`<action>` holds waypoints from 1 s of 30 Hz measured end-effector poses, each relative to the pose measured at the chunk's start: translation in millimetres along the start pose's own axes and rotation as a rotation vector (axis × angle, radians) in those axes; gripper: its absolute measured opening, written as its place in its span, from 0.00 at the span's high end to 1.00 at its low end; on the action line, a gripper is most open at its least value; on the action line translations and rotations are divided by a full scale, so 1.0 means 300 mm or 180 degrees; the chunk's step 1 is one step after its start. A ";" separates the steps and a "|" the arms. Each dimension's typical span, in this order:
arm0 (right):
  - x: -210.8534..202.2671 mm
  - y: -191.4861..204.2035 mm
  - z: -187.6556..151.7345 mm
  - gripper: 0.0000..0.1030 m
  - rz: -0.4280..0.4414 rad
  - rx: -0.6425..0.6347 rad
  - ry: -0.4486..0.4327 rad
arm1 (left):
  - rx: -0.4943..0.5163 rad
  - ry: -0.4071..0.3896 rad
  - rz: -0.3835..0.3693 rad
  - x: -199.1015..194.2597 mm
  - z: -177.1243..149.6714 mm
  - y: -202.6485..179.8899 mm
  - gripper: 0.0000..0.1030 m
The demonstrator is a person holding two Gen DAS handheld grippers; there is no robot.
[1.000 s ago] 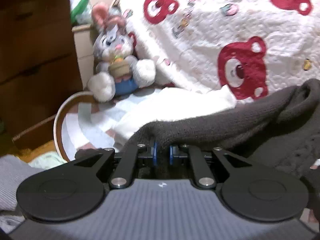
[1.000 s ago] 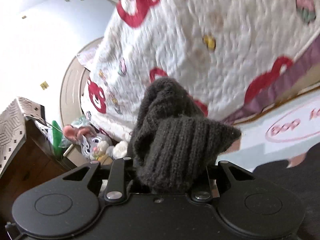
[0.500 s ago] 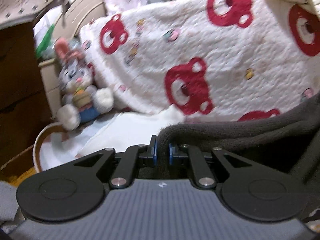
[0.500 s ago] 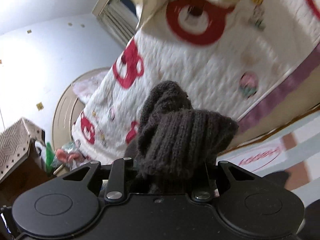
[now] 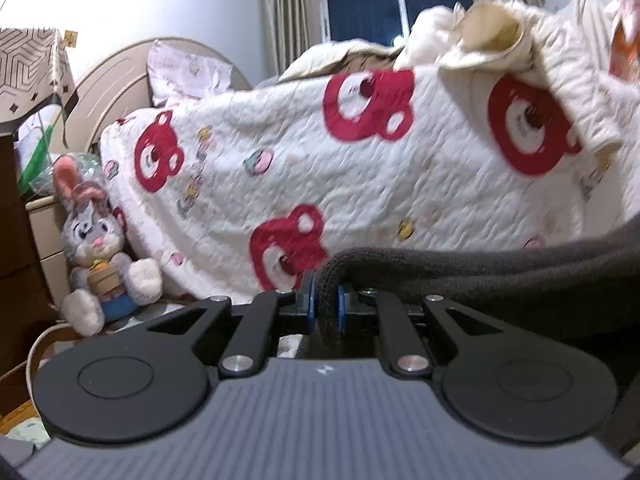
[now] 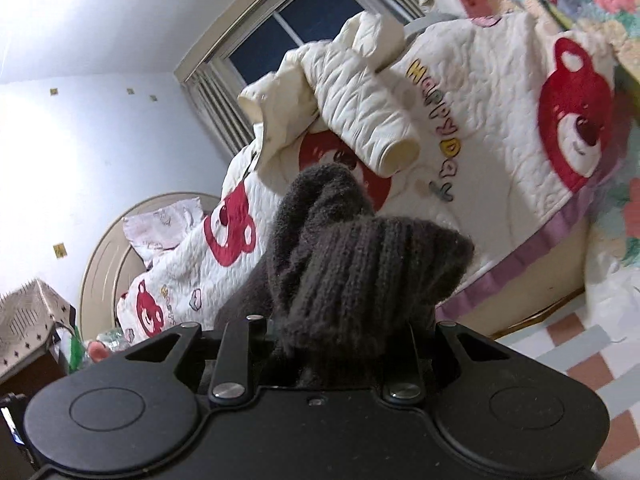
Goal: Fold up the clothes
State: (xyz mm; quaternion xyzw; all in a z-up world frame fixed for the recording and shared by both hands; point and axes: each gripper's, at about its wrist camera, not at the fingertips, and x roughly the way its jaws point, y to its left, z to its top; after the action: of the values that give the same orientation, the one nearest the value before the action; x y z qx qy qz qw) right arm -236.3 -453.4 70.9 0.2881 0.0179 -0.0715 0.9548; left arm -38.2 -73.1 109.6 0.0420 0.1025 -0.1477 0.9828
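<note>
Bunny toy, grey and soft [image 5: 98, 240], far left by white quilt with red bears [image 5: 360, 184]. Left gripper [image 5: 325, 306] pinching dark brown knitted sweater [image 5: 500, 276] edge. Right gripper [image 6: 336, 344] clamped on bunched sweater, held up.

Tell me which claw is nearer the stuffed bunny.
Left. The stuffed bunny sits close ahead-left of the left claw, which grips the dark knit garment. From the right claw only its pink ear shows, small and far at lower left.

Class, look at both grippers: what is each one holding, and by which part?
Both hold the dark knit garment: left gripper pinches its rolled edge, right gripper a bunched ribbed end.
</note>
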 end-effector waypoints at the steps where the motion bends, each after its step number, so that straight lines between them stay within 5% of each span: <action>1: -0.018 -0.001 0.015 0.68 0.0000 0.0052 0.0026 | -0.0006 -0.0040 -0.0024 -0.013 0.016 -0.004 0.91; 8: -0.125 -0.025 0.111 0.68 0.0063 0.0352 0.0144 | -0.0088 -0.0098 -0.0271 -0.036 0.103 -0.013 0.91; 11: -0.101 -0.053 0.125 0.68 -0.0078 0.0222 0.0223 | 0.0092 0.0033 -0.0367 0.115 0.074 -0.071 0.91; 14: 0.019 -0.134 0.102 0.68 -0.0403 -0.0035 0.0354 | 0.0371 0.0155 -0.0404 0.322 0.016 -0.156 0.88; 16: 0.127 -0.209 0.067 0.62 -0.0673 -0.0194 0.0425 | 0.0560 0.0241 -0.0399 0.477 -0.045 -0.216 0.76; 18: 0.225 -0.292 0.019 0.54 -0.1013 -0.0292 0.0463 | 0.0615 0.0506 -0.0354 0.591 -0.111 -0.263 0.53; 23: 0.321 -0.454 -0.097 0.48 -0.1648 -0.0227 0.0696 | 0.0377 0.1006 -0.0352 0.669 -0.269 -0.270 0.53; 30: 0.231 -0.516 -0.241 0.40 -0.1320 -0.0074 0.1278 | 0.0205 0.1573 -0.0419 0.620 -0.434 -0.152 0.53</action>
State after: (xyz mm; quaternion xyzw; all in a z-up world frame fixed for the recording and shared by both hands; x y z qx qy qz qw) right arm -190.0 -549.6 -79.4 0.2757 0.2658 -0.2065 0.9004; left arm 97.6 -154.2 -59.4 0.1013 0.3374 -0.1997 0.9143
